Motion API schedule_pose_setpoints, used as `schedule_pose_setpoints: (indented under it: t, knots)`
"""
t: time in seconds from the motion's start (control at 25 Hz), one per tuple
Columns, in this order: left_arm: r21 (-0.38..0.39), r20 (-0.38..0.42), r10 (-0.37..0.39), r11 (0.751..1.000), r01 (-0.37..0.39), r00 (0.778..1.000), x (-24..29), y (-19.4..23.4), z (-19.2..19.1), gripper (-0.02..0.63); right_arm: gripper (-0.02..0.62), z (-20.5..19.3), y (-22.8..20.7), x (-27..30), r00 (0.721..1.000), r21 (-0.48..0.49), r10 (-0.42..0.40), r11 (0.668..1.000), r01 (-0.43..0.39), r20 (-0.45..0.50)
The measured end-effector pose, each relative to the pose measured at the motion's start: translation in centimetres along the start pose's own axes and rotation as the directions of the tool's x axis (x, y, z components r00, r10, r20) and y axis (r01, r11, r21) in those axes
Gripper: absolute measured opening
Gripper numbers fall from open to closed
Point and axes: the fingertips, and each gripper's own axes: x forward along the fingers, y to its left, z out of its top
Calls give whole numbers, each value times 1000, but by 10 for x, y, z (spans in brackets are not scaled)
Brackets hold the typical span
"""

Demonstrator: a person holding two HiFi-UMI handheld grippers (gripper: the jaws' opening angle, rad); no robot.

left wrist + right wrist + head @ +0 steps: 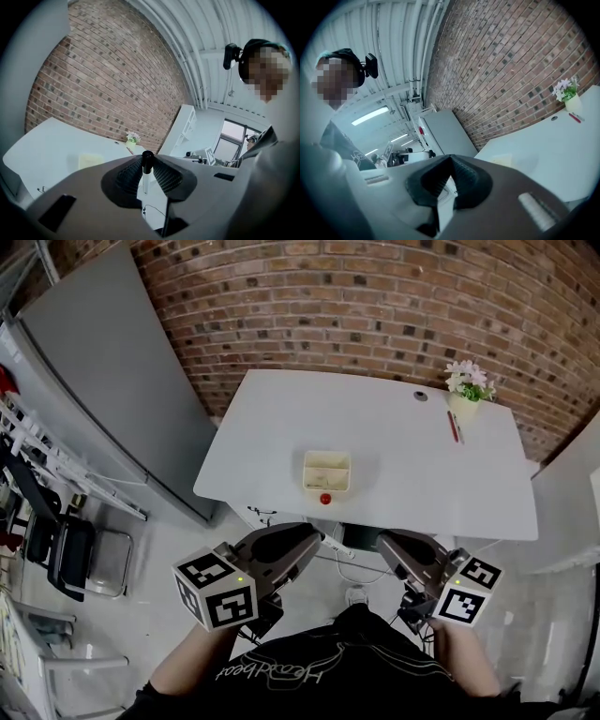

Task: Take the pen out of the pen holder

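Since the left gripper (147, 161) has its fingers clamped on the pen (146, 180), well clear of the pen holder (326, 470) on the desk (403, 446), extraction looks done. The right gripper (451, 158) has its fingers closed, empty. Next: set the pen down.

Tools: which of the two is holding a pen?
The left tool: a black-capped pen is clamped between its jaws. The right tool has its jaws together, nothing between them.

One legible item: pale lettering across the black shirt (309, 673), at the near edge of the head view, upside down. It appears to read "Headbeat"; the final letters are uncertain. Nothing else is readable.
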Motion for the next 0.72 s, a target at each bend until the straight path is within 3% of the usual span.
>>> schedule_pose_setpoints:
  t: [0.72]
  knots:
    - [-81,30,-11,997,13,1000,20,25,13,74,3,-6,-29,19,999,30,-2,1000,4,-44]
